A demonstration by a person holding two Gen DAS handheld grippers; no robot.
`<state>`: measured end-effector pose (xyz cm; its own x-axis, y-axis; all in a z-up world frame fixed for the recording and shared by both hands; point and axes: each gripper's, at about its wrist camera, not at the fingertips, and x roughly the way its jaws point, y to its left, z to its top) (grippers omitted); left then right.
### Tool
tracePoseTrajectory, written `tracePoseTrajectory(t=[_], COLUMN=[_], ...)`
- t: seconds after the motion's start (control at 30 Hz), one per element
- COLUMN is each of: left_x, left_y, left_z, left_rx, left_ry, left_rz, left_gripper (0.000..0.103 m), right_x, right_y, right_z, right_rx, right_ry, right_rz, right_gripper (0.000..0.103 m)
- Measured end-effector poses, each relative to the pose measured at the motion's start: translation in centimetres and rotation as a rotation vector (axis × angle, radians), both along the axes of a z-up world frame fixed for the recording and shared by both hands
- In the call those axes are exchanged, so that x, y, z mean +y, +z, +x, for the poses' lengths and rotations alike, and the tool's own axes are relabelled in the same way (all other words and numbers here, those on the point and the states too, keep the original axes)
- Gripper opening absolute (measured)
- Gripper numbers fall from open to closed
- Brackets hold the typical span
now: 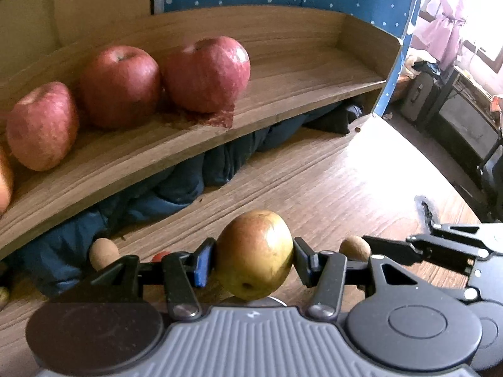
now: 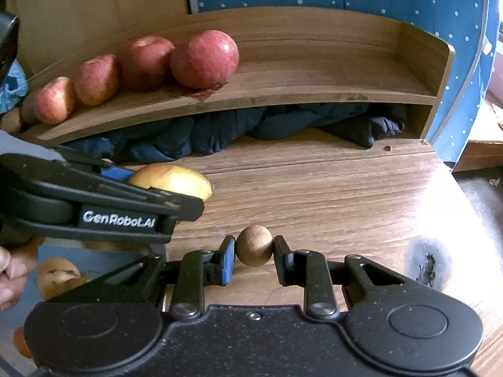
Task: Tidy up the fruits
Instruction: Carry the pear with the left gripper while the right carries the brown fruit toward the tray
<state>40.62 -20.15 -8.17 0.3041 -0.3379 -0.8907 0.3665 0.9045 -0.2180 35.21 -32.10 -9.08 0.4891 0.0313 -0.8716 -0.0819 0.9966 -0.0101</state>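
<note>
My left gripper (image 1: pixel 254 256) is shut on a yellow-green apple (image 1: pixel 254 254) with a red blush, held just above the wooden table (image 1: pixel 330 182). My right gripper (image 2: pixel 254 246) is shut on a small round brown fruit (image 2: pixel 254 245), low over the table. In the right wrist view the left gripper (image 2: pixel 163 188) and its apple (image 2: pixel 176 180) sit to the left and a little ahead. Several red apples (image 2: pixel 204 58) stand in a row on the left half of the wooden shelf (image 2: pixel 314 94); the shelf's right half is bare.
Dark blue cloth (image 2: pixel 283 125) is bunched under the shelf. Another small brown fruit (image 1: pixel 103 251) lies on the table at the left. A yellowish fruit (image 2: pixel 56 276) sits low at the left, beside a hand (image 2: pixel 9 267). A burnt mark (image 2: pixel 427 264) scars the table's right side.
</note>
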Motion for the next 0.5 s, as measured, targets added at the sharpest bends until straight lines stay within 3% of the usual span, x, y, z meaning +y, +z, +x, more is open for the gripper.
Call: tracePoseTrajectory(t=[0.5], left_x=[3.1], left_y=[4.2], left_z=[-3.6], left_rx=[-0.055], left_ry=[0.142], left_rz=[-0.007], left_gripper=[0.056], right_x=[2.6], right_y=[3.0], right_z=[-4.2], right_rx=[-0.038], right_ry=[0.116], right_rz=[0.026], right_gripper=[0.028])
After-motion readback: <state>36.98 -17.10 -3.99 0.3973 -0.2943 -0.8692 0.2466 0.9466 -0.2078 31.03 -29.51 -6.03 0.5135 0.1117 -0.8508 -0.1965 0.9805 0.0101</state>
